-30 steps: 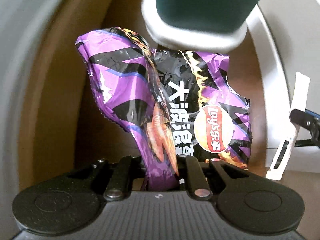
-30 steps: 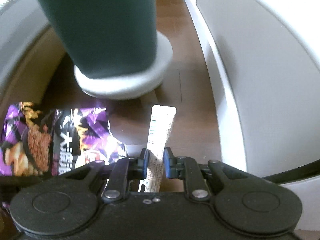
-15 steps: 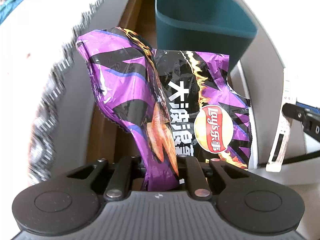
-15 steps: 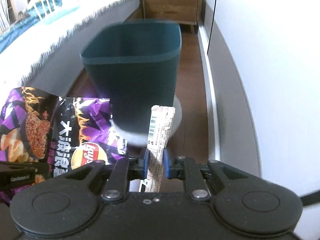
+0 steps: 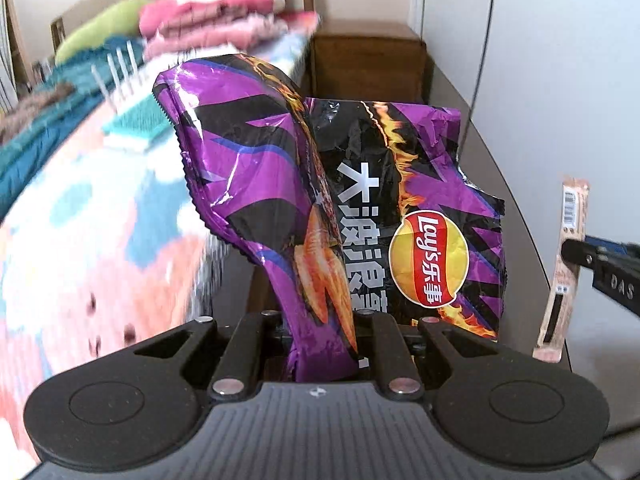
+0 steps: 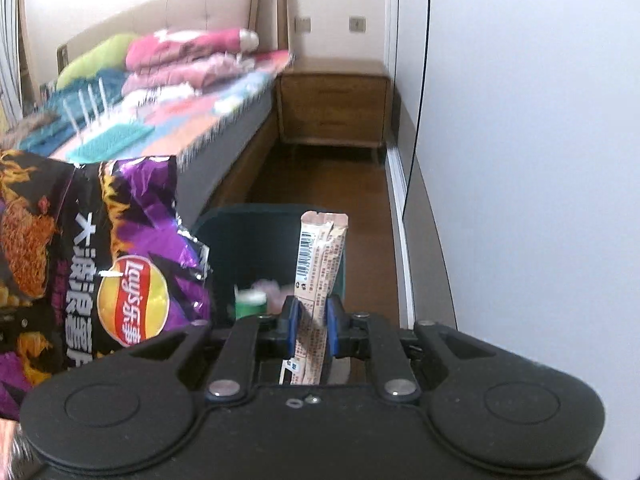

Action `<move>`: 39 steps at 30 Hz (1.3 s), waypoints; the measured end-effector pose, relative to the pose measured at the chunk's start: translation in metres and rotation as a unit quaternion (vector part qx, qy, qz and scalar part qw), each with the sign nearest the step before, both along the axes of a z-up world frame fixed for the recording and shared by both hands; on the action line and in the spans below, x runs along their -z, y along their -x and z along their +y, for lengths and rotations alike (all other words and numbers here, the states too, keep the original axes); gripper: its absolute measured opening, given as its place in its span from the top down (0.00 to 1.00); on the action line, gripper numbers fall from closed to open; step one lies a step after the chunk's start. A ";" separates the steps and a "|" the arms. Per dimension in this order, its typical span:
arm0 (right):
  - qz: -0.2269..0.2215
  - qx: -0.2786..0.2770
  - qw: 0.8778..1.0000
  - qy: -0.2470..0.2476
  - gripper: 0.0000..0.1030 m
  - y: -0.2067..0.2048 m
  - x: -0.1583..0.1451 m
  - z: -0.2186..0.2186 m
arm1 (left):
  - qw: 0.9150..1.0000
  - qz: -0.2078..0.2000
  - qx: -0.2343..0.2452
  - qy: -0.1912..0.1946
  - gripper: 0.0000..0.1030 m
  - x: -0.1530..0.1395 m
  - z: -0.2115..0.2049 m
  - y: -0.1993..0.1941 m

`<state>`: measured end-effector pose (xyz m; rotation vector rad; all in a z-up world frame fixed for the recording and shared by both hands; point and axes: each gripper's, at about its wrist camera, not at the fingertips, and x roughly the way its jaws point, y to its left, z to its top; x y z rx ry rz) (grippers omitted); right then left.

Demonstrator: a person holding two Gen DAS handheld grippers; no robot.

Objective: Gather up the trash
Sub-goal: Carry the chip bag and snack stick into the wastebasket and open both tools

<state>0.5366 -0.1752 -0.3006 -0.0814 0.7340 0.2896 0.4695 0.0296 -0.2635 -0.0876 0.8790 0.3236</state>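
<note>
While both tools are held above the floor, we take the dark teal bin (image 6: 224, 240) as our reference for every position. We see the left hand-held gripper (image 5: 320, 344) with its jaws drawn nearly together, clamped on the pinched lower end of a purple and black crisp bag (image 5: 340, 208). That bag stands upright from the jaws, crumpled, with a red and yellow logo facing the camera. In the right wrist view the same bag (image 6: 100, 256) sits to the left of the bin and overlaps its left rim.

We see the right hand-held gripper (image 6: 312, 332) closed on a slim beige sachet (image 6: 320, 256), its blue pads (image 6: 291, 328) pressing the wrapper from either side. That sachet rises upright in front of the bin opening, with a barcode near its top. From the left wrist view the sachet (image 5: 568, 248) appears at the right edge, held by a dark finger.

Inside the bin we note a green item (image 6: 250, 302) and something pale pink beside it; both are blurred. Beyond the bin we see a wooden nightstand (image 6: 332, 108) on the brown floor (image 6: 360, 208), with a bed (image 6: 168, 120) to the left of the bin and a white wardrobe door (image 6: 520, 140) to its right.
</note>
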 end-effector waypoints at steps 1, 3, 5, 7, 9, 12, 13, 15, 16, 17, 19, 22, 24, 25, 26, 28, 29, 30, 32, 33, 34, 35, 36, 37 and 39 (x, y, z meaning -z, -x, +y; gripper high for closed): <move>-0.007 0.000 1.000 -0.002 0.87 -0.006 0.001 0.002 | 1.000 -0.014 -0.001 -0.008 0.87 -0.003 0.000 -0.013; -0.026 -0.003 1.000 -0.017 0.87 -0.022 0.000 0.006 | 0.999 -0.031 -0.004 -0.034 0.87 -0.001 -0.004 -0.036; -0.036 -0.003 0.999 -0.026 0.87 -0.035 0.002 0.008 | 0.998 -0.043 -0.011 -0.049 0.87 0.005 -0.005 -0.061; -0.042 -0.004 0.999 -0.026 0.87 -0.050 0.006 0.012 | 0.997 -0.047 -0.016 -0.063 0.87 0.016 -0.004 -0.079; -0.046 -0.004 0.999 -0.022 0.87 -0.066 0.014 0.017 | 0.998 -0.039 -0.019 -0.050 0.87 0.029 -0.001 -0.100; -0.049 -0.006 0.999 -0.015 0.87 -0.082 0.027 0.019 | 0.999 -0.032 -0.019 -0.034 0.87 0.045 -0.005 -0.125; -0.052 -0.009 0.999 -0.013 0.87 -0.085 0.031 0.021 | 0.999 -0.030 -0.020 -0.033 0.87 0.047 -0.002 -0.132; -0.054 -0.009 0.999 -0.001 0.87 -0.090 0.047 0.025 | 0.999 -0.026 -0.016 -0.022 0.87 0.063 -0.003 -0.143; -0.054 -0.009 0.999 0.003 0.87 -0.092 0.053 0.026 | 1.000 -0.021 -0.014 -0.018 0.87 0.070 -0.003 -0.146; -0.053 -0.009 0.999 0.001 0.87 -0.093 0.062 0.027 | 1.000 -0.016 -0.010 -0.015 0.87 0.077 -0.001 -0.150; -0.048 -0.006 0.999 -0.003 0.87 -0.094 0.076 0.028 | 1.000 -0.008 -0.004 -0.016 0.87 0.091 -0.004 -0.160; -0.037 -0.011 0.999 -0.001 0.87 -0.092 0.096 0.033 | 1.000 0.008 0.007 -0.014 0.86 0.112 -0.009 -0.162; -0.035 -0.023 0.999 0.008 0.87 -0.087 0.107 0.038 | 1.000 0.024 0.015 -0.014 0.86 0.128 -0.013 -0.164; -0.033 -0.028 0.999 0.014 0.87 -0.084 0.111 0.040 | 0.999 0.032 0.013 -0.014 0.86 0.133 -0.011 -0.166; -0.030 -0.031 0.999 0.021 0.87 -0.082 0.116 0.041 | 0.999 0.041 0.017 -0.008 0.86 0.140 -0.009 -0.166; -0.018 -0.035 0.999 0.021 0.87 -0.079 0.124 0.041 | 0.998 0.051 0.025 -0.012 0.87 0.147 -0.010 -0.165; -0.010 -0.038 0.999 0.025 0.87 -0.080 0.126 0.041 | 0.998 0.057 0.032 -0.015 0.87 0.150 -0.011 -0.165; -0.007 -0.039 0.999 0.031 0.87 -0.078 0.127 0.040 | 0.997 0.060 0.039 -0.013 0.86 0.152 -0.011 -0.164; -0.002 -0.042 0.998 0.046 0.85 -0.079 0.127 0.041 | 0.996 0.070 0.051 -0.012 0.86 0.151 -0.012 -0.167; 0.002 -0.046 0.998 0.051 0.85 -0.079 0.126 0.041 | 0.996 0.073 0.056 -0.012 0.86 0.151 -0.012 -0.168; 0.005 -0.048 0.998 0.051 0.85 -0.080 0.125 0.040 | 0.995 0.075 0.059 -0.013 0.86 0.152 -0.014 -0.166; 0.011 -0.047 0.998 0.051 0.81 -0.080 0.123 0.040 | 0.995 0.081 0.064 -0.017 0.84 0.153 -0.013 -0.169; 0.020 -0.047 0.997 0.051 0.78 -0.081 0.121 0.039 | 0.993 0.087 0.071 -0.022 0.84 0.153 -0.011 -0.173; 0.028 -0.048 0.997 0.051 0.77 -0.083 0.120 0.039 | 0.992 0.091 0.076 -0.030 0.84 0.154 -0.012 -0.174; 0.035 -0.047 0.997 0.049 0.75 -0.080 0.114 0.037 | 0.992 0.096 0.081 -0.028 0.78 0.155 -0.011 -0.174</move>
